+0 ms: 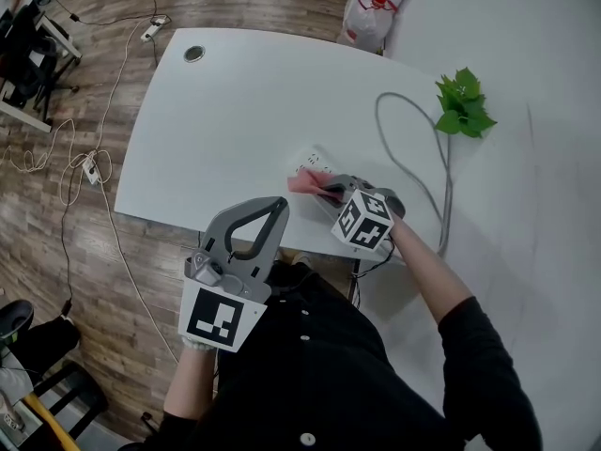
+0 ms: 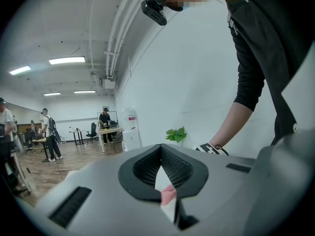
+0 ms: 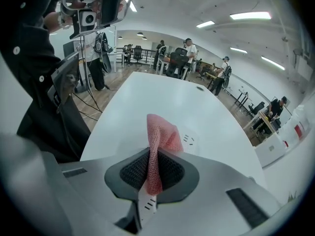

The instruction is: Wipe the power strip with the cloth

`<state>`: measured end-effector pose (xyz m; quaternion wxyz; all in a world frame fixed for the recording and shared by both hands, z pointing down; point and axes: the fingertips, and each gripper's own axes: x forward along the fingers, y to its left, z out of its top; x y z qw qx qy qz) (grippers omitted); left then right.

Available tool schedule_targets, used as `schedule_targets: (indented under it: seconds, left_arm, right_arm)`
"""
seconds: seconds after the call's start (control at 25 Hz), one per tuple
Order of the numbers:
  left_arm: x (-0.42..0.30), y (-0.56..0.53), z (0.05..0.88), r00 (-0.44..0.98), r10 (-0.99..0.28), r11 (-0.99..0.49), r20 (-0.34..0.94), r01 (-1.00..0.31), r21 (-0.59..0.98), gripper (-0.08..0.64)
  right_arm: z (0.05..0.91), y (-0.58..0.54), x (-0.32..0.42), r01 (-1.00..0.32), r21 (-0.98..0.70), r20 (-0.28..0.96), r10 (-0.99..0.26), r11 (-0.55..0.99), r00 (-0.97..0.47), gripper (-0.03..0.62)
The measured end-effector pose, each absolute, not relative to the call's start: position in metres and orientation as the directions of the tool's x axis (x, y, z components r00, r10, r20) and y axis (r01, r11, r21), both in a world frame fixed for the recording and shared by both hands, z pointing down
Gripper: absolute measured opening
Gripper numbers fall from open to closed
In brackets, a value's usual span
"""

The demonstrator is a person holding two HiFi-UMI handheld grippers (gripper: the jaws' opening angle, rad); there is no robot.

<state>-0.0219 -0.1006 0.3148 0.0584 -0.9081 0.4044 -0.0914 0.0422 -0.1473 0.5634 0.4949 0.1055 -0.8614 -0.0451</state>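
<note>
Two grippers show in the head view. Our right gripper (image 1: 326,193) presses the pink cloth (image 1: 302,183) onto the near end of the white power strip (image 1: 316,164), which lies on the table (image 1: 235,101). Our left gripper (image 1: 280,205) hangs by the table's near edge, apart from the strip.

In the left gripper view, the jaws are pressed together on nothing, with the cloth visible beyond them.

In the right gripper view, the jaws pinch a fold of the cloth, and its free end drapes over the strip's socket face.

We judge the wiping to be under way. To do it well, we should keep the cloth flat and stroke along the strip's length. The left gripper could steady the strip so it does not slide.
</note>
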Motion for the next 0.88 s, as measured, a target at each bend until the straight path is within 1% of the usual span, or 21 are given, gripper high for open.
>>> schedule_targets:
  seconds: [0.88]
  left_arm:
    - [0.018, -0.102, 0.313, 0.757, -0.644, -0.762, 0.109, -0.623, -0.177, 0.014]
  right_arm:
    - [0.561, -0.084, 0.115, -0.289, 0.155, 0.86, -0.273, 0.945, -0.431, 0.054]
